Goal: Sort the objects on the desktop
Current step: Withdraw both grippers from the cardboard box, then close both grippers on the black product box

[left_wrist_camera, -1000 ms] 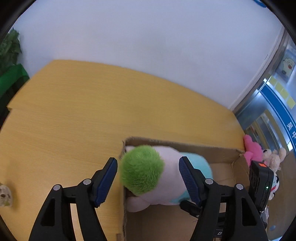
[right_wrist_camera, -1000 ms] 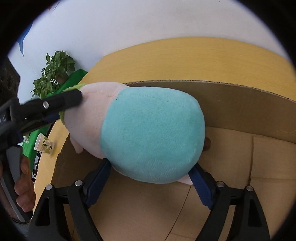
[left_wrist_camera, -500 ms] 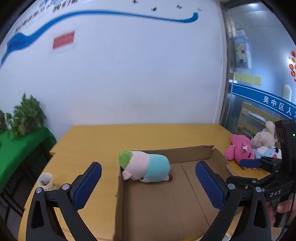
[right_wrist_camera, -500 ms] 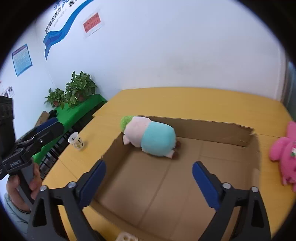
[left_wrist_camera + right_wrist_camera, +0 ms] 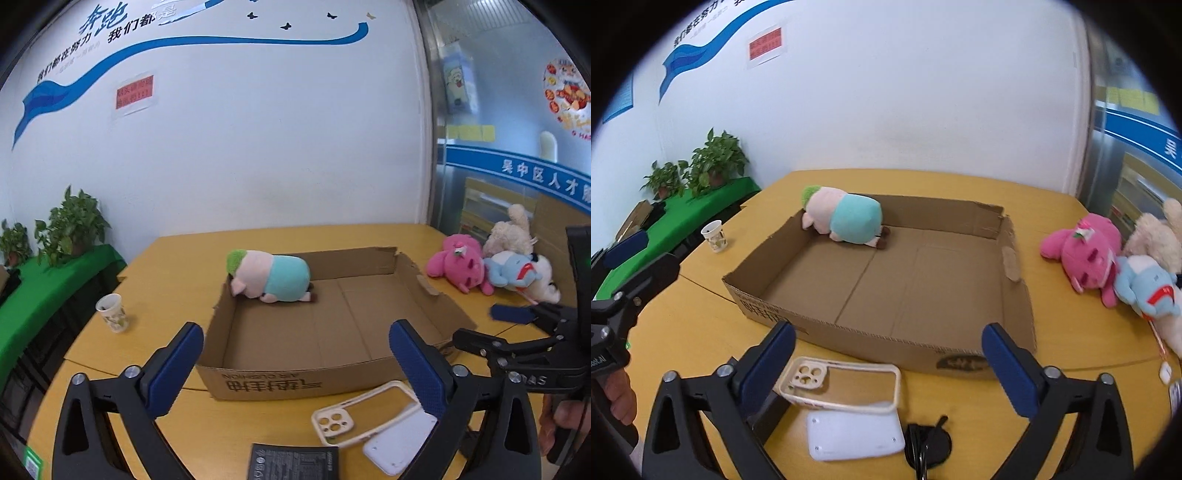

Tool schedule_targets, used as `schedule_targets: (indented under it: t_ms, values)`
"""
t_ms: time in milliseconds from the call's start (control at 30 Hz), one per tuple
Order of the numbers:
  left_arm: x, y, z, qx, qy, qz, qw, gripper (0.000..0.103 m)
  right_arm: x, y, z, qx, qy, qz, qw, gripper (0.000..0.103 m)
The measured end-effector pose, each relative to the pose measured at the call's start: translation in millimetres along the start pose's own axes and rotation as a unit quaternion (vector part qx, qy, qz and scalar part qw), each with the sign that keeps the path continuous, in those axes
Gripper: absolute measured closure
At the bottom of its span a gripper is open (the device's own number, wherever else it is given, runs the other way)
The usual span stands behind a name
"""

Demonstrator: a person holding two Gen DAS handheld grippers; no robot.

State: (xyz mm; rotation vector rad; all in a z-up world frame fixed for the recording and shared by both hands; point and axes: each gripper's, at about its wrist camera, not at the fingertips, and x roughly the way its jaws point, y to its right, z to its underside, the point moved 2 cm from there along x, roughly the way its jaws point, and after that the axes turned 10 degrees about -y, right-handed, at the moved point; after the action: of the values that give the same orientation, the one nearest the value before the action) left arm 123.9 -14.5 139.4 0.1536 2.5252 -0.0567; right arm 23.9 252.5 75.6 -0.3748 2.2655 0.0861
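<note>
Both grippers have pulled back from the plush pig [image 5: 269, 277], now lying in the cardboard box [image 5: 332, 384] at its 11 o'clock corner. Left view: left gripper [image 5: 295, 365] empty, jaws closing. Right view: right gripper [image 5: 888, 363] empty, jaws closing, phone case [image 5: 842, 387] beneath.

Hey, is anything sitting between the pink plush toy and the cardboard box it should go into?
Nothing visible blocks it. The pink plush toy lies on bare table right of the cardboard box, whose low, torn right wall is the only thing to clear. The blue plush leans against the pink one on its far side.
</note>
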Motion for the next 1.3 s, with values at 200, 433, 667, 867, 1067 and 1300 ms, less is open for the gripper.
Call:
schedule_targets:
  t_ms: [200, 433, 667, 867, 1067, 1300]
  values:
    - [15, -3, 2, -0.032, -0.046, 0.034, 0.9978, 0.099, -14, 14, 21, 0.024, 0.003, 0.002, 1.0, 0.084]
    - [5, 4, 16, -0.009, -0.001, -0.004, 1.0, 0.0, -31, 12, 38, 0.014, 0.035, 0.038, 0.999, 0.008]
    - [11, -2, 15, -0.009, -0.019, 0.011, 0.9997, 0.0, -32, 14, 32, 0.027, 0.04, 0.053, 0.997, 0.008]
    - [25, -6, 30, 0.013, -0.039, 0.023, 0.9989, 0.0, -28, 10, 41, 0.013, 0.048, -0.004, 0.999, 0.008]
    - [59, -25, 64, 0.023, -0.104, 0.027, 0.994, 0.0, 10, -6, 68, 0.022, -0.017, -0.049, 0.998, 0.008]
    - [96, -60, 107, -0.019, -0.18, 0.077, 0.9804, 0.0, 69, -90, 97, -0.073, -0.128, -0.117, 0.982, 0.008]
